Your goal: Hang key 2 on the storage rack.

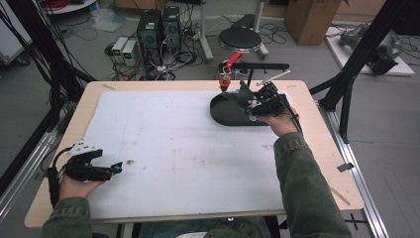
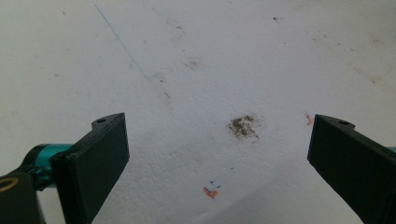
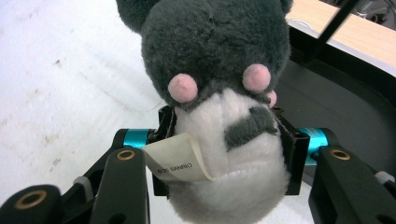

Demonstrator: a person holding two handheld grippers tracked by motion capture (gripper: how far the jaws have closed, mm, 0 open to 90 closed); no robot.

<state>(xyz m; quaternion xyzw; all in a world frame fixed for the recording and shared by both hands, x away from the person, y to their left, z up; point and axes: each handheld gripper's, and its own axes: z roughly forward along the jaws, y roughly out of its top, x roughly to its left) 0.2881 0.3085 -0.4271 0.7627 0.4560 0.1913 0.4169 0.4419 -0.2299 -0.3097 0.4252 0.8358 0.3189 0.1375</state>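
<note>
The right gripper (image 1: 250, 105) pinched a soft toy animal (image 3: 224, 88) between its two black jaws. The toy was dark grey and fluffy, with a white belly, small pink paws and a white paper tag (image 3: 175, 163) that stuck out by one jaw. In the high view the toy (image 1: 242, 93) was held up near the far right corner of the table (image 1: 317, 163), just over a dark oval tray (image 1: 225, 113) that lay on the white mat (image 1: 173, 148). A thin black stand with a red clip (image 1: 233, 60) stood at the far edge of the table, just behind the tray. The left gripper (image 1: 117, 167) was near the left end of the near edge, held in the person's left hand (image 1: 77, 186) close over the mat. Its jaws were spread wide apart and had nothing between them. In the left gripper view the mat (image 2: 196, 70) under those jaws was white, with a small dark smudge (image 2: 243, 126) and some tiny orange and blue marks.
</note>
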